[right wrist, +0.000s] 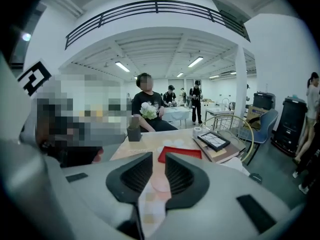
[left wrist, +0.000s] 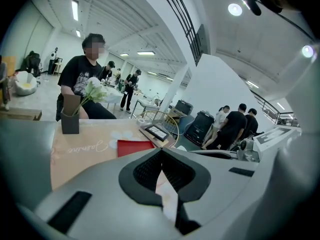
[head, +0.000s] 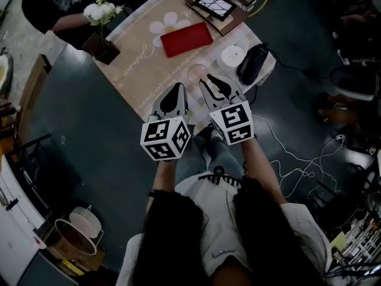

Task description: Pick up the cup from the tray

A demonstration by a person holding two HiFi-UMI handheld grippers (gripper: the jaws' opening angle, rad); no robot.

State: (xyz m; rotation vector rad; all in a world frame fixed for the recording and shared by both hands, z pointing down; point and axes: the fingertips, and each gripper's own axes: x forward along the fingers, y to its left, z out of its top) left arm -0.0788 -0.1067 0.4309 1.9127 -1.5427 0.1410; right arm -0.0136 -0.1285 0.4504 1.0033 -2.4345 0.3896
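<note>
A clear glass cup (head: 196, 70) stands on the beige tablecloth (head: 137, 70) near the table's front edge, apart from the flat red tray (head: 186, 39). My right gripper (head: 209, 81) reaches its near rim. In the right gripper view its jaws (right wrist: 159, 161) stand close together with a thin slit, and the pale round cup (right wrist: 160, 183) shows in that slit, seemingly pinched by its wall. My left gripper (head: 176, 94) hovers beside it at the table edge, shut with nothing in it (left wrist: 161, 156). The red tray (left wrist: 135, 147) lies ahead of both grippers (right wrist: 180, 153).
A dark vase with white flowers (head: 102, 37) stands at the table's far left. A white round object (head: 231, 57) and a black object (head: 253, 63) sit right of the cup. A framed picture (head: 215, 3) lies on books. A person's arm (head: 71, 21) rests opposite. Cables (head: 297, 165) trail on the floor.
</note>
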